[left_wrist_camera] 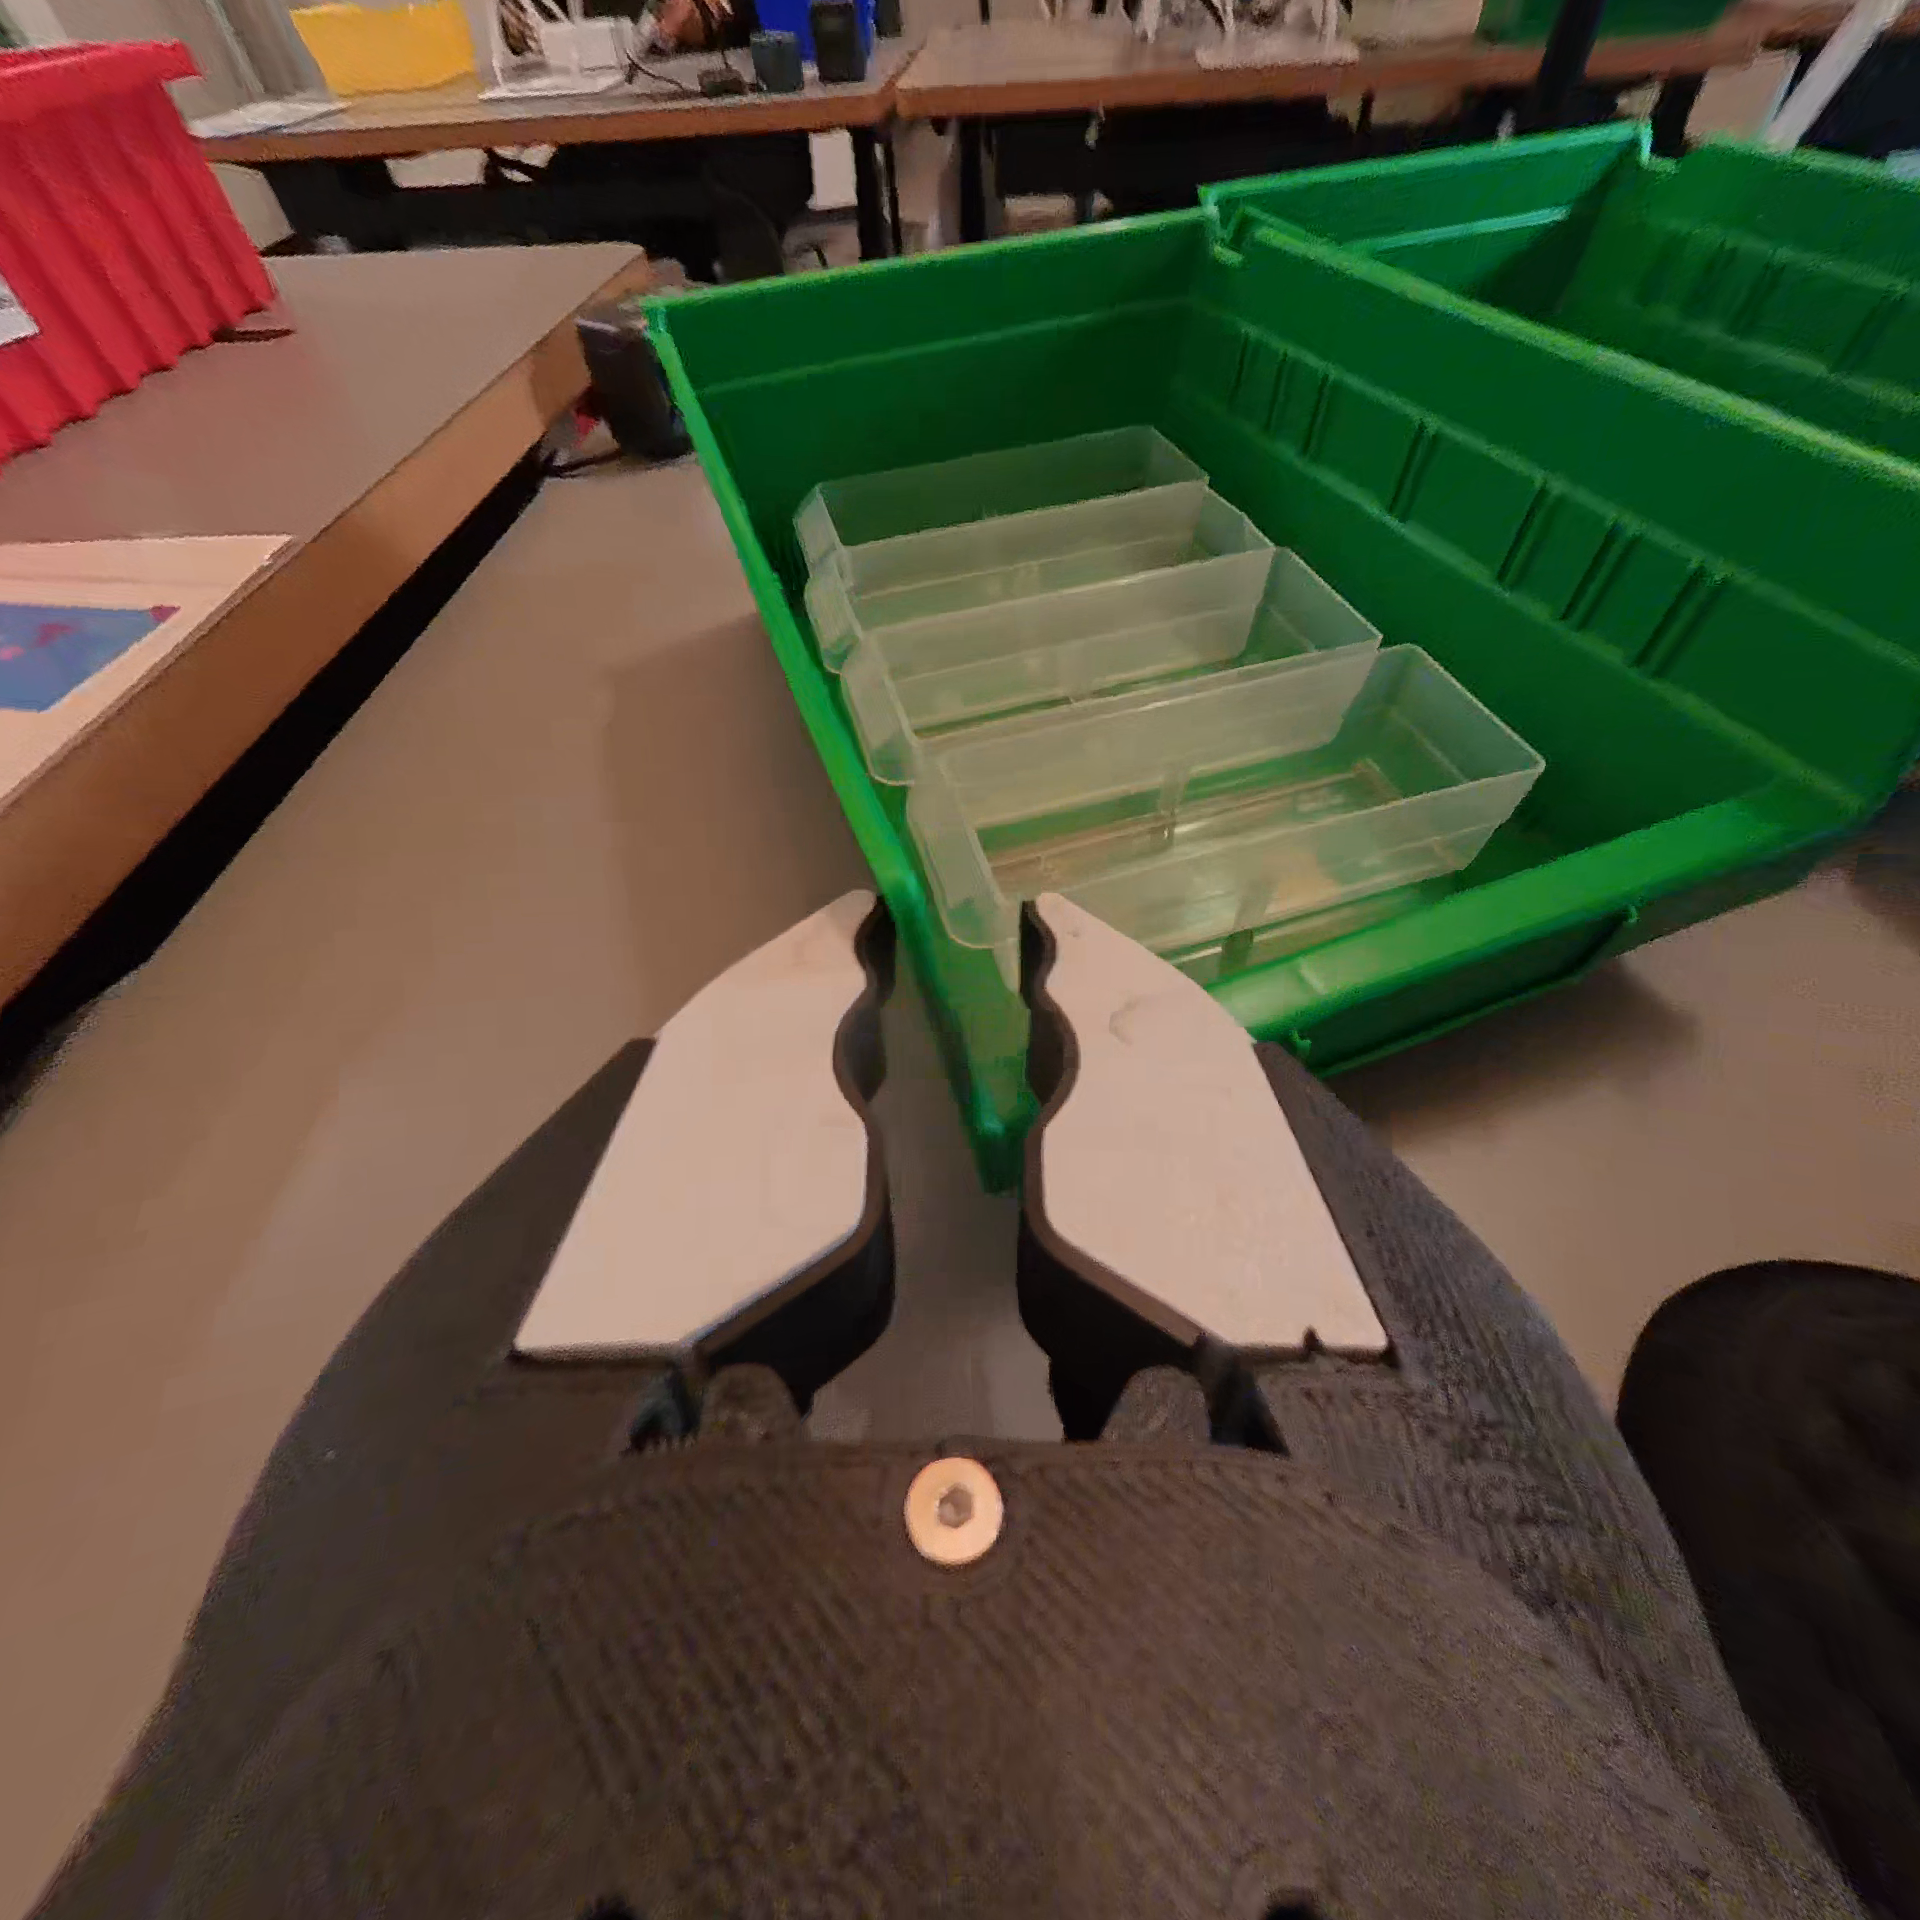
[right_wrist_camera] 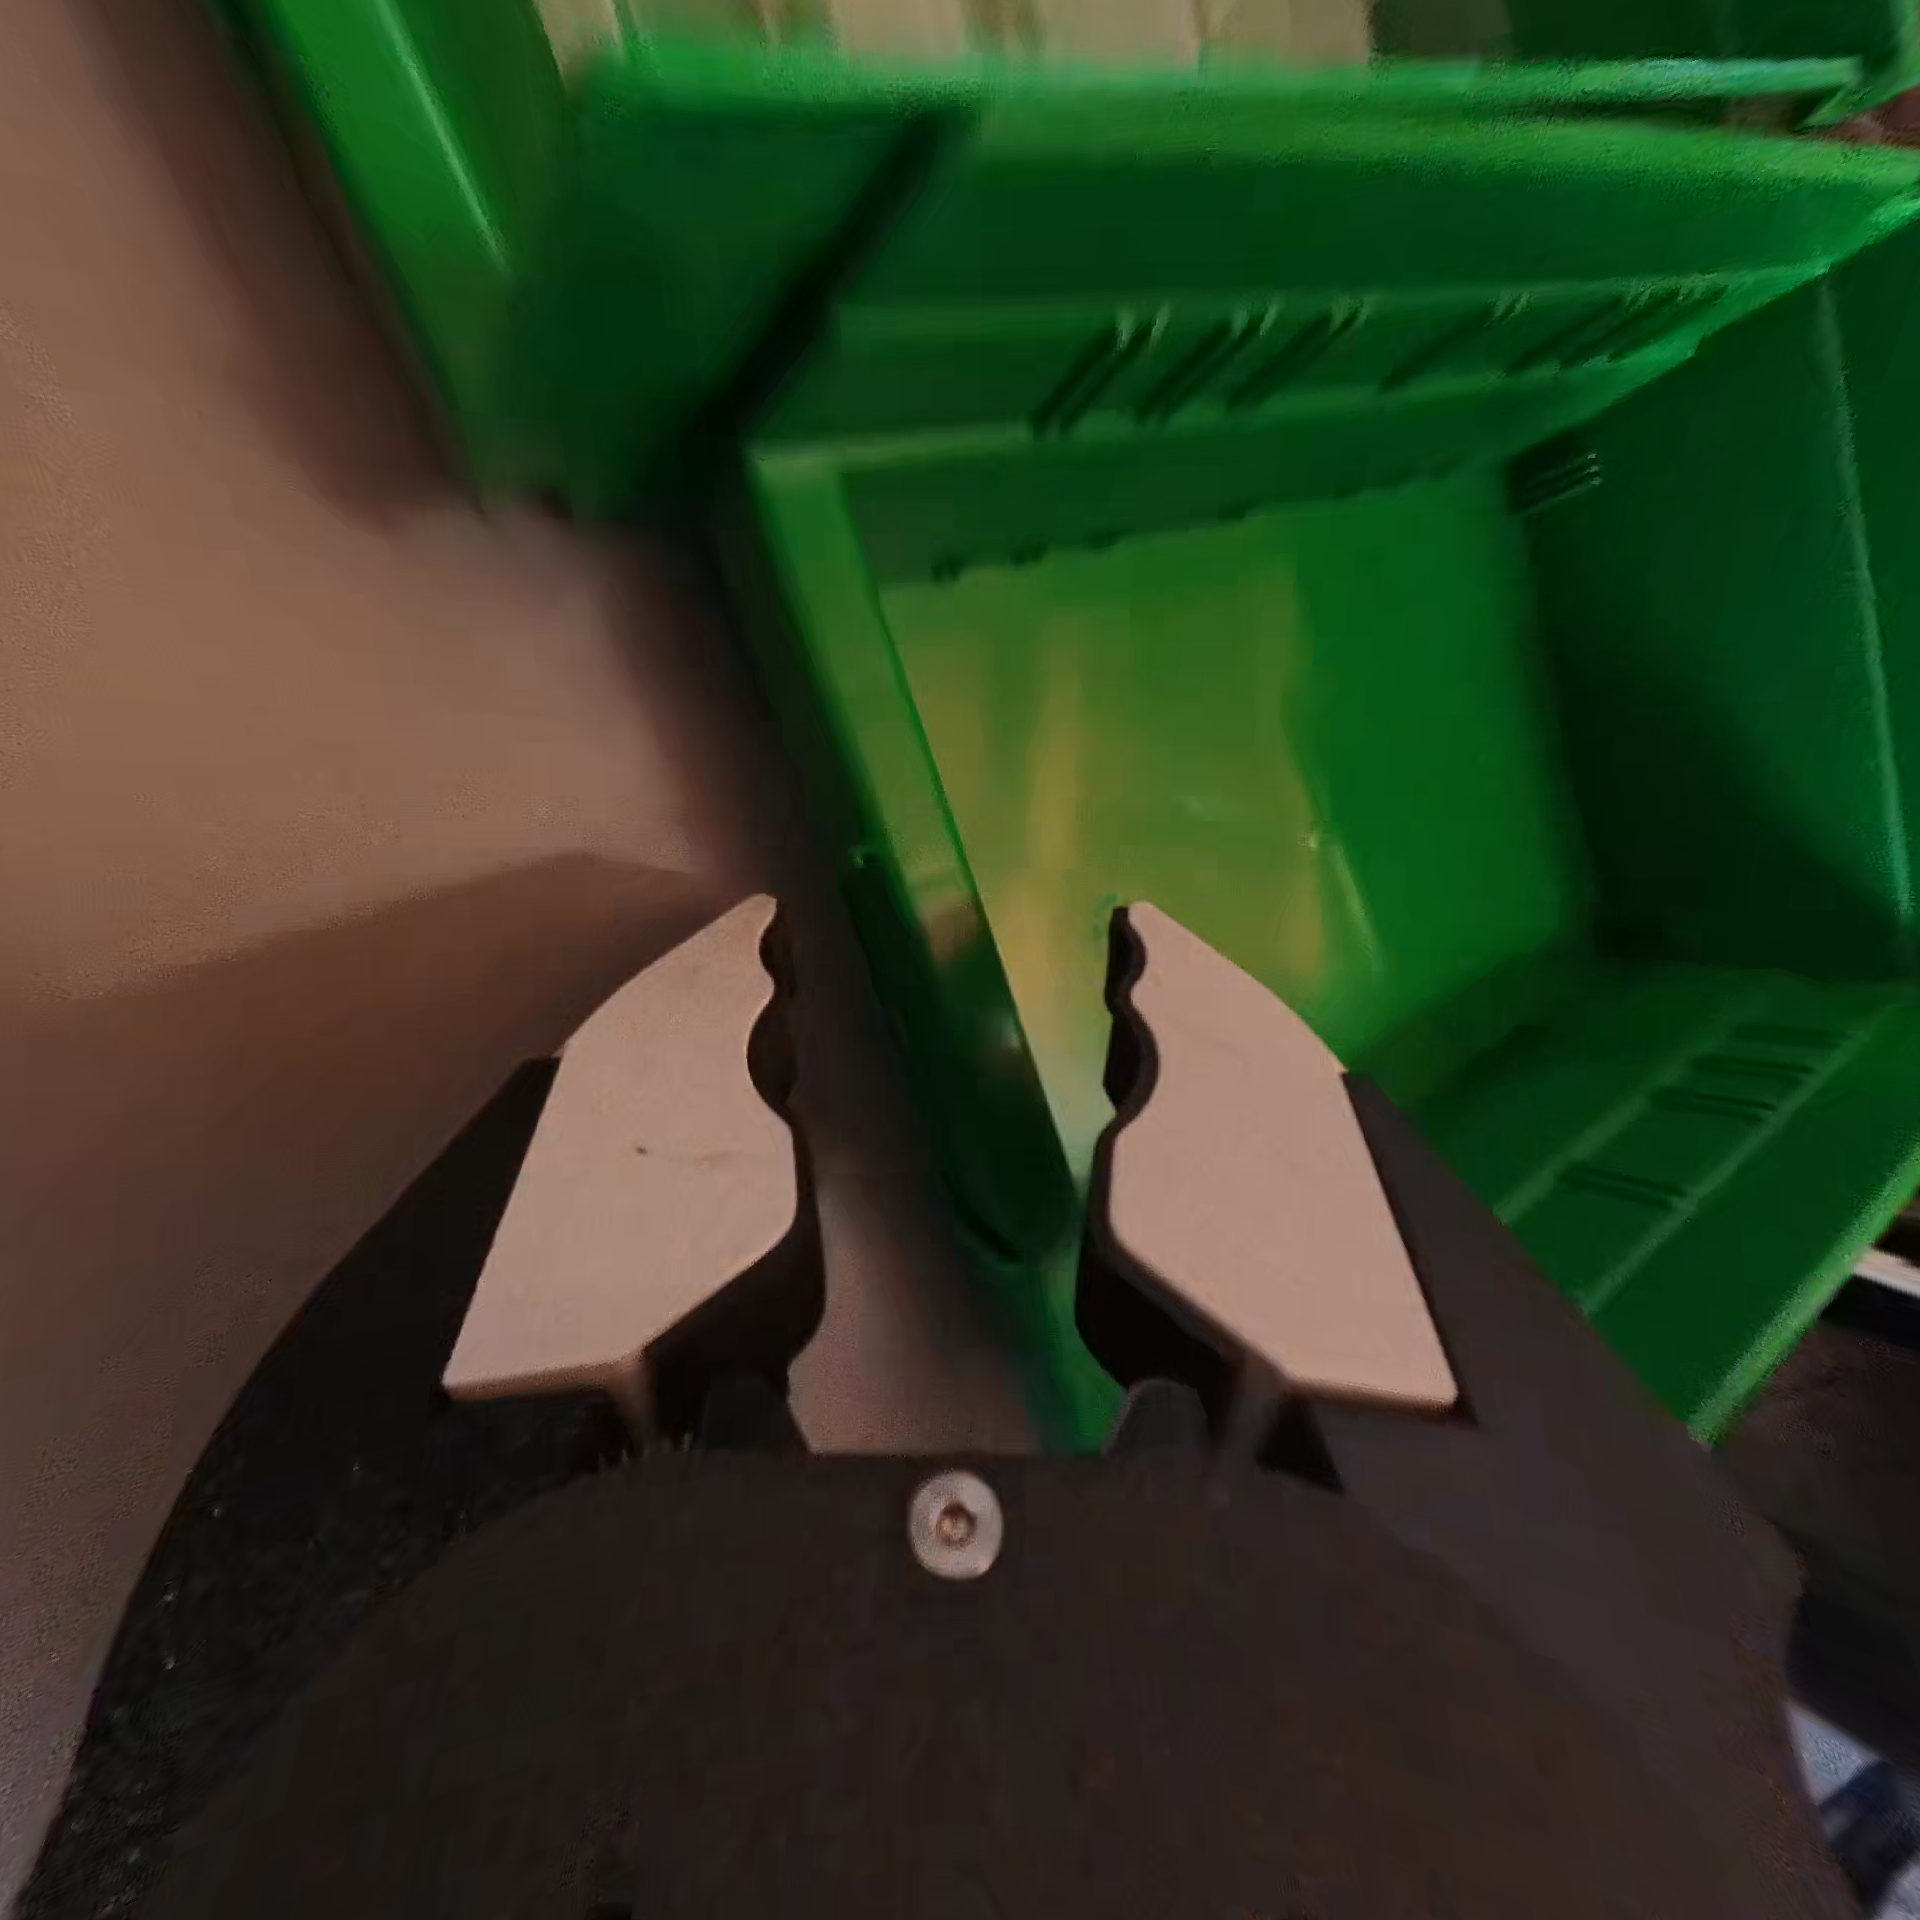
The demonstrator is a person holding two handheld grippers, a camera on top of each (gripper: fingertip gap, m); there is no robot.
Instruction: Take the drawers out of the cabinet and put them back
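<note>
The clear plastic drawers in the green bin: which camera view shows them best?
The left wrist view. Four clear drawers lie overlapping in a row inside the green bin, sharp and fully visible. The right wrist view is blurred and shows only green bin walls; no drawer can be made out there.

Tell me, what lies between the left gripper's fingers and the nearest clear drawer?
In the left wrist view, the side wall of the green bin passes between the fingers of the left gripper; the nearest clear drawer lies just inside that wall.
</note>
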